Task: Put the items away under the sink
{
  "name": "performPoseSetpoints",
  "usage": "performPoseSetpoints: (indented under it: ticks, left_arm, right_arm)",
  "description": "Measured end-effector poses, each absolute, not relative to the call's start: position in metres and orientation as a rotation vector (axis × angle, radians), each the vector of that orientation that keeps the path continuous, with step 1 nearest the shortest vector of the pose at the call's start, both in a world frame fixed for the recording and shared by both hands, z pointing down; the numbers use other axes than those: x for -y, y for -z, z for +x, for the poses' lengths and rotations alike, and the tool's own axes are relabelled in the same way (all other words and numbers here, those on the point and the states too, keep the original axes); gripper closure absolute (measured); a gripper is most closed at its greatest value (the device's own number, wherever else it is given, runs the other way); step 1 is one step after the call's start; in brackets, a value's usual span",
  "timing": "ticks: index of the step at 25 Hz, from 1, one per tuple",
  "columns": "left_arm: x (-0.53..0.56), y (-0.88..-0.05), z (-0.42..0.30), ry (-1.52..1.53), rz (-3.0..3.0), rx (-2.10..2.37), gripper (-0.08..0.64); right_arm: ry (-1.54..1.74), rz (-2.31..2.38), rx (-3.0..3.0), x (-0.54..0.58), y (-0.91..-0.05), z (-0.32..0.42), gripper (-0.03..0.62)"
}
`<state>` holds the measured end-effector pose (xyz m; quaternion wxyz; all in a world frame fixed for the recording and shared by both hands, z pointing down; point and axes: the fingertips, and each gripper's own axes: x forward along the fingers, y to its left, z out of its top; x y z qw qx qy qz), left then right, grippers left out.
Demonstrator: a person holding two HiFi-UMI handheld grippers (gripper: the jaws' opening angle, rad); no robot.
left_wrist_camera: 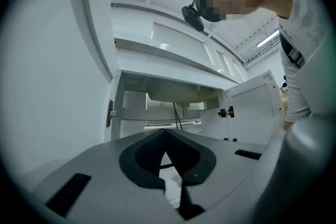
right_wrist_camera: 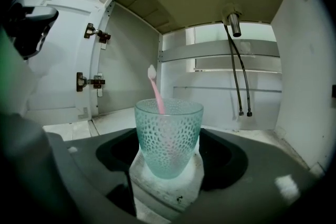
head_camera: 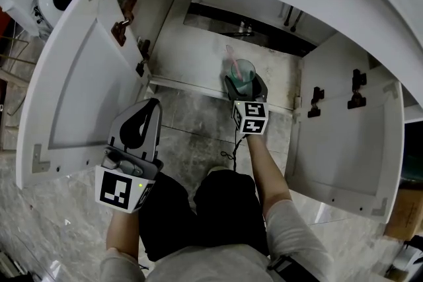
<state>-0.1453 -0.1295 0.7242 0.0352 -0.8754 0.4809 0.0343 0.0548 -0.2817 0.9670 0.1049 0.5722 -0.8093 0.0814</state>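
Starting at the left: the left cabinet door (head_camera: 79, 76) is swung wide open, with its two brown hinges (head_camera: 124, 13) showing on the inner edge. Just beside it, my left gripper (head_camera: 151, 104) hangs outside the cupboard, over the marbled floor tiles (head_camera: 192, 122) and in front of the person's knees. In the left gripper view its two fingers are pressed tip to tip with nothing between them, so it's empty. It's aimed into the open cupboard.

Middle of the shot: my right gripper (head_camera: 244, 80) reaches in just over the front edge of the cabinet floor (head_camera: 192, 56). It's got a green dimpled cup (right_wrist_camera: 169, 134) pinched between its fingers, one on each side, and the cup stands upright. A pink toothbrush (right_wrist_camera: 156, 93) stands in the cup, leaning toward the left wall with its head up. I can't tell if the cup's base touches the cabinet floor or sits just above it.

Behind the cup, toward the right, two dark hoses (right_wrist_camera: 239, 71) drop down the back wall from a metal pipe (right_wrist_camera: 232, 21) under the basin. Farthest right, the right cabinet door (head_camera: 350, 142) is open too.
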Motion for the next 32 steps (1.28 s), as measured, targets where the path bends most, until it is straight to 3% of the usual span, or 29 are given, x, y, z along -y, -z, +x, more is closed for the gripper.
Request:
performPoseSetpoints:
  ticks: [11,22,24,28,32]
  left_arm:
    - [0.125,-0.723,-0.14,-0.109,-2.708,-1.452,0.552]
    - [0.127,-0.719,-0.137,-0.16,-2.726,-1.415,0.552]
    - [0.128,-0.718,-0.138,-0.16,-2.725,-1.416,0.552]
    - [0.132,-0.72,-0.138,-0.141,-2.727,-1.417,0.552]
    - [0.14,-0.724,-0.14,-0.115,-2.728,-1.438,0.552]
  right_arm:
    - [-0.309,1.66,2.417,0.271,-0.959,0.058,0.23]
    - [-0.287,1.686,2.568,0.243,-0.898,0.059,0.236]
    - [-0.248,1.67,2.583,0.238,-0.886,0.056,0.318]
    - [-0.162,1.715,2.6,0.232,-0.862,0.055,0.581]
    - [-0.193,1.712,2.678,0.233,-0.845,0.049,0.581]
